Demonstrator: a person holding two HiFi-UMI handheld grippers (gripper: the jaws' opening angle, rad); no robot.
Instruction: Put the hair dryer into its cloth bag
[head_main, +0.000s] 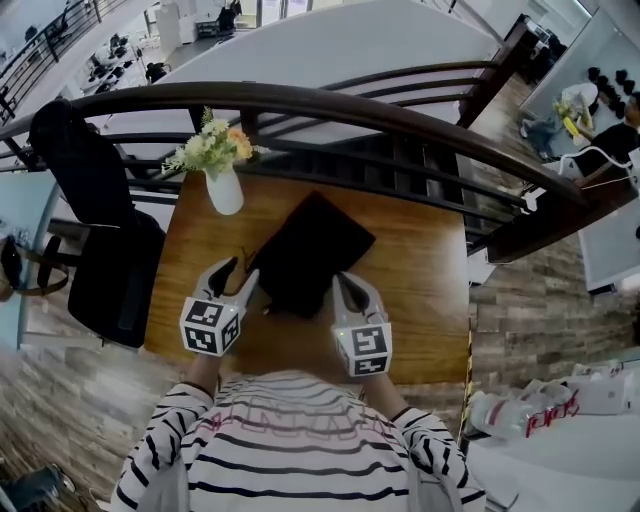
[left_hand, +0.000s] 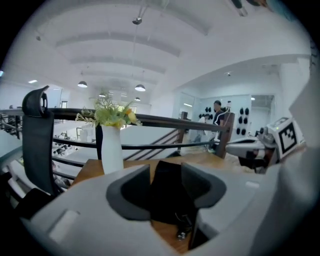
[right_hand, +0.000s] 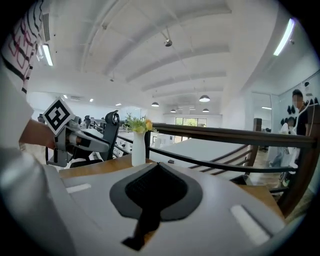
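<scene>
Wooden table (head_main: 420, 270) against curved railing (head_main: 400, 118), black cloth bag (head_main: 312, 250) central, vase (head_main: 224, 190) far-left.

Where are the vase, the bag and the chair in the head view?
vase (head_main: 224, 190), head view, white body
bag (head_main: 312, 250), head view, middle of the cloth
chair (head_main: 80, 165), head view, upper black part

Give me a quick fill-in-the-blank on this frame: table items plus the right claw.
1. The cloth bag on the wooden table is ___ in colour.
2. The white vase holds ___.
3. The right claw has its jaws ___.
4. At the table's left side stands a black office ___.
Missing words: black; flowers; shut; chair.
</scene>
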